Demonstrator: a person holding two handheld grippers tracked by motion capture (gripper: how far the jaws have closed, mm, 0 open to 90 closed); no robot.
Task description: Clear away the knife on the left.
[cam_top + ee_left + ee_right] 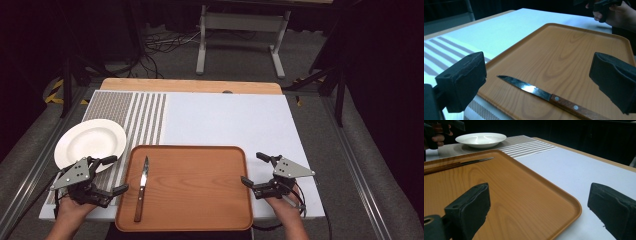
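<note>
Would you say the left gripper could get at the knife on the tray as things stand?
Probably yes: the left gripper is open just beside the tray, and the knife lies alone near that edge, nothing between.

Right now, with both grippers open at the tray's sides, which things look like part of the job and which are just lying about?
Likely in play:
wooden-handled steak knife
orange wood-grain tray
round white plate
left gripper
right gripper

Just there:
striped white placemat
grey metal stand on the floor
floor cables

A wooden-handled knife (pixel 141 188) is laid flat near the left edge of a wood-grain tray (pixel 200 190), blade pointing away. A white plate (pixel 90 142) is set upright just left of the tray.
</note>
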